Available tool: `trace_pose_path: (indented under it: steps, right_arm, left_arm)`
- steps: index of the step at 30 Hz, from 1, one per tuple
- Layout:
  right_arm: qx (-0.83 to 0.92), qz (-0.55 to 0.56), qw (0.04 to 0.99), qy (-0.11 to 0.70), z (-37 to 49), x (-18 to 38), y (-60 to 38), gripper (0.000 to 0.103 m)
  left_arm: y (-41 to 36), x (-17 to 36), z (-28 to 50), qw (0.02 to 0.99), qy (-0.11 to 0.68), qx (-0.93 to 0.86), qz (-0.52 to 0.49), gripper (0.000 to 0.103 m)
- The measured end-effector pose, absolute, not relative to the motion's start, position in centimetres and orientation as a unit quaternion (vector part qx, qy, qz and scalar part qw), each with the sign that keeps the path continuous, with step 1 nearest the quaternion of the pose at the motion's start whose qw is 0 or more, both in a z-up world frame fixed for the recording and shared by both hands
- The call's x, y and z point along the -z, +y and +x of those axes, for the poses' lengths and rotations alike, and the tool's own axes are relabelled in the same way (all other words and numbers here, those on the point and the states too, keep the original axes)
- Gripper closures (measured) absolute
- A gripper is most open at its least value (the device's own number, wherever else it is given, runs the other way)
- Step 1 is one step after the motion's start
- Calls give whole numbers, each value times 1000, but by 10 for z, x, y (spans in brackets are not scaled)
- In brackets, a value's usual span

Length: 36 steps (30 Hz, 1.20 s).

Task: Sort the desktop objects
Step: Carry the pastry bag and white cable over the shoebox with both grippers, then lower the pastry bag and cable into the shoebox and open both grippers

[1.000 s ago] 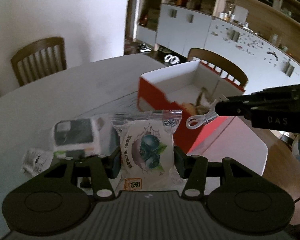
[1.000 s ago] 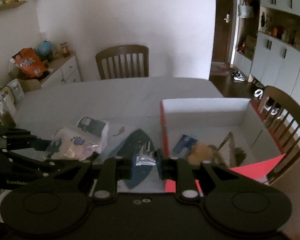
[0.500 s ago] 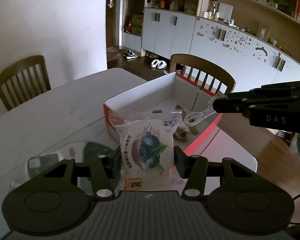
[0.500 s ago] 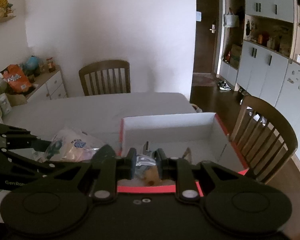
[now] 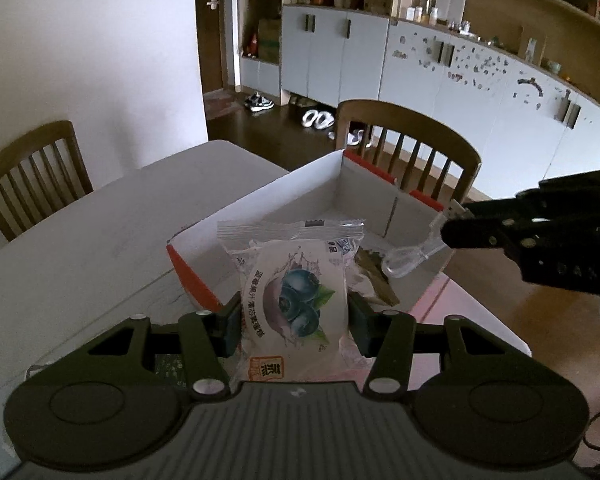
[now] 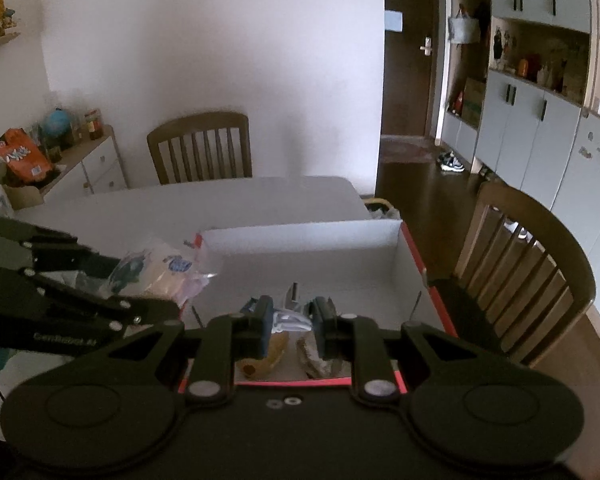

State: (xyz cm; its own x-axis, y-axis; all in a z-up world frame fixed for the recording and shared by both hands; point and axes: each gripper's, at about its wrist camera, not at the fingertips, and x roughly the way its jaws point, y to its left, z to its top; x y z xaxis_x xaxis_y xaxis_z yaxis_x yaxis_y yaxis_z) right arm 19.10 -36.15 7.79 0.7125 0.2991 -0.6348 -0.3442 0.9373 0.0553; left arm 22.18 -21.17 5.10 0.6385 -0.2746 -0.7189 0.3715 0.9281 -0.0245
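Observation:
A white snack packet (image 5: pixel 296 292) printed with blueberries stands upright between the pads of my left gripper (image 5: pixel 295 320), which is shut on it. It hangs over the near corner of a red box (image 5: pixel 276 192) with white inside walls. My right gripper (image 5: pixel 452 236) comes in from the right, shut on a small clear plastic piece (image 5: pixel 404 258) held above the box. In the right wrist view, that crumpled piece (image 6: pixel 289 320) sits between the pads of the right gripper (image 6: pixel 290 322), over the box (image 6: pixel 300 236). The left gripper (image 6: pixel 140 284) with the packet (image 6: pixel 168 272) shows at the left.
Brown scraps (image 5: pixel 374 276) and a blue card lie in the box. Wooden chairs (image 5: pixel 408 148) (image 6: pixel 200 148) stand close to the white table (image 5: pixel 80 248). A sideboard with bags (image 6: pixel 96 164) is at the far left, cabinets along the right wall.
Both grippers have travelled across the table toward the red box and now hang over it with their loads. The loose items on the table have slid out of view.

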Motion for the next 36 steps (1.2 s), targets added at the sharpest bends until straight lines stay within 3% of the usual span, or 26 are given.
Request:
trace_pose_path:
  steps: [36]
  right_arm:
    - [-239, -56, 867, 435, 257, -7, -358, 83]
  left_arm:
    - [-259, 40, 353, 850, 465, 198, 148, 51]
